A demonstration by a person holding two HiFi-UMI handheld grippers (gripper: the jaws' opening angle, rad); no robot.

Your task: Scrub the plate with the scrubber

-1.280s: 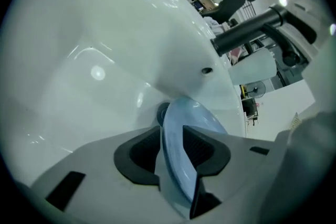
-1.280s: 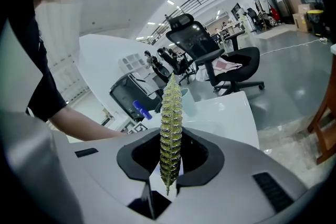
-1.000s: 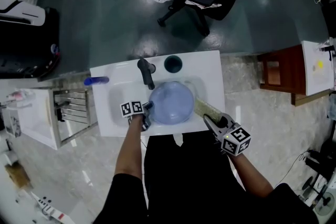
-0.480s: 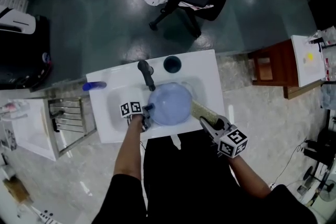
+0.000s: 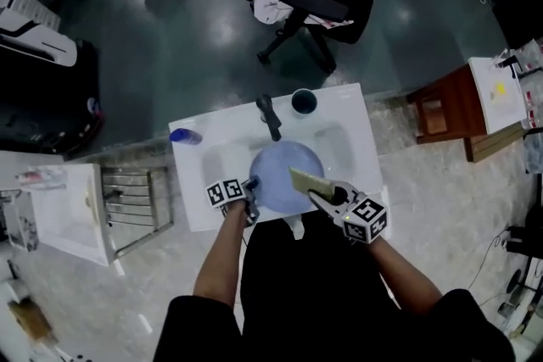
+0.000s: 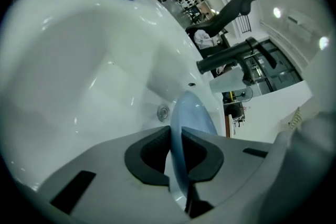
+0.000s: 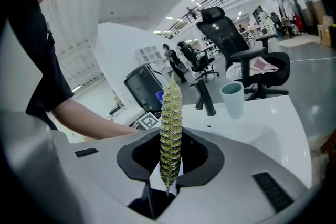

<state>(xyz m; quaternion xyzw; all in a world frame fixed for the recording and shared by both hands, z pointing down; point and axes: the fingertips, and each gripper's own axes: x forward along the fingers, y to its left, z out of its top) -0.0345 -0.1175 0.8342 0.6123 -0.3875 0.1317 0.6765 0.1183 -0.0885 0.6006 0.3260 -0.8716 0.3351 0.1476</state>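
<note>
Over the white sink [image 5: 214, 158], the left gripper [image 6: 176, 136] has just been closing its jaws, and they clamp the near-left rim of the pale blue plate [image 5: 278, 169], which is held tilted above the basin. To the right, the right gripper [image 7: 170, 136] has its jaws pinched on the yellow-green scrubber [image 7: 170, 107], which is over the plate's right side.

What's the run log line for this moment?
left gripper: jaws just closed further, shut on plate rim | right gripper: shut on scrubber | scrubber over plate, contact unclear | plate over sink
</note>
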